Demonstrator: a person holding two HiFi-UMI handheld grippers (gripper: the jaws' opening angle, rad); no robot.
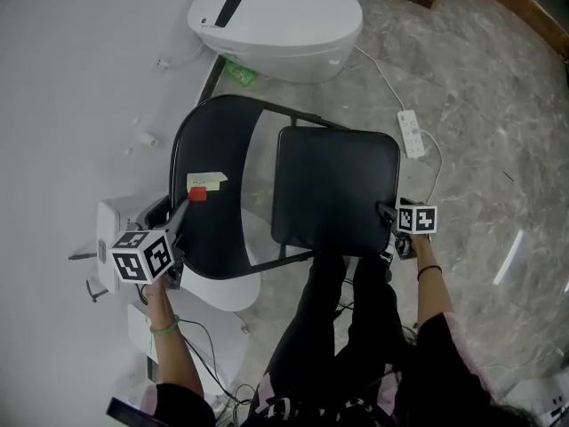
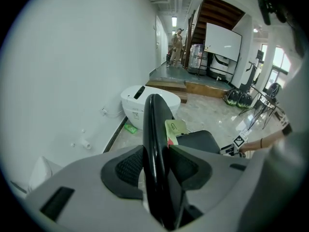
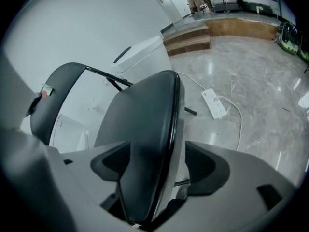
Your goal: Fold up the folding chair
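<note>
The black folding chair stands open below me, its backrest at the left and its seat at the right. My left gripper is shut on the backrest's top edge, which runs between both pads; a yellow and red tag hangs just beyond. My right gripper sits at the seat's near right edge. In the right gripper view the seat lies between the wide jaws of the right gripper, close to the left pad, with a gap to the right pad.
A white oval appliance stands by the wall behind the chair. A white power strip with its cord lies on the marble floor to the right. A white box sits left of the chair. My legs are right behind the seat.
</note>
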